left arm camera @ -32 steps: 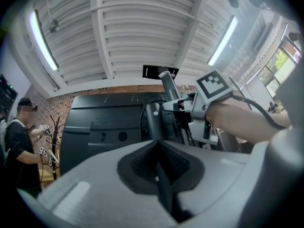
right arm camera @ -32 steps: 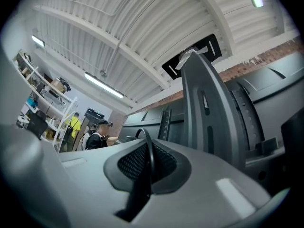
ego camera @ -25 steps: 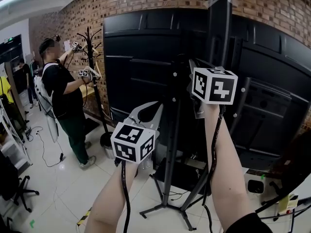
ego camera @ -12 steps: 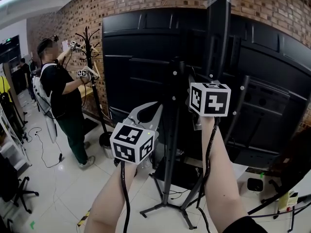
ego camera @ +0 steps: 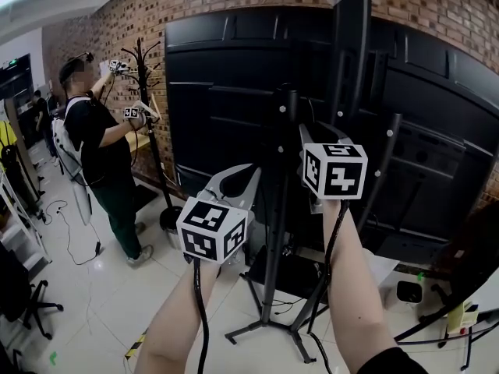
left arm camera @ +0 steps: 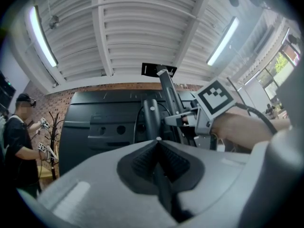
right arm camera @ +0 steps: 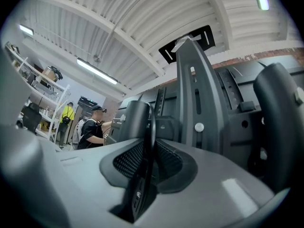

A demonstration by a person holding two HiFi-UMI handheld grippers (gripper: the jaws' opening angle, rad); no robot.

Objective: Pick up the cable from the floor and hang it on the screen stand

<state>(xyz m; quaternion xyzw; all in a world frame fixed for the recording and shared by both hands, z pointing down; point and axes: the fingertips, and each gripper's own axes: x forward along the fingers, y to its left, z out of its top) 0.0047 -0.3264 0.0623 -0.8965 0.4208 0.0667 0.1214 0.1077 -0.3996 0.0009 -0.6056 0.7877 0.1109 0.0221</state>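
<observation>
Hovering side by side in front of the screen's matte black back panel (ego camera: pixel 226 76), both claws were raised close to the screen stand (ego camera: pixel 274 232), a slim black metal pole with a rounded cap, pale screw heads and splayed tripod feet on the glossy pale floor tiles (ego camera: pixel 101 287). The right claw (right arm camera: pixel 152 144) had just been opening, and its ribbed dark pads stood narrowly apart. The cable (right arm camera: pixel 144 182), thin, black and smooth, ran up through that gap and curved on past the tips, just beside the stand's rounded post. A broad, flat upright bracket (right arm camera: pixel 197 103) with slots and a white stud rose to the right of it.

The left claw (left arm camera: pixel 157 141) was closed, its grey shells meeting at a point. A dark length of the same cable lay pinched in the seam between its textured pads. Against the black panel, the head view did not let the cable's run between the two claws be traced.

Off to the left, a person in dark clothes (ego camera: pixel 101 146) stood by a thin black coat rack (ego camera: pixel 148 115) before the rough red brick wall (ego camera: pixel 156 6).
</observation>
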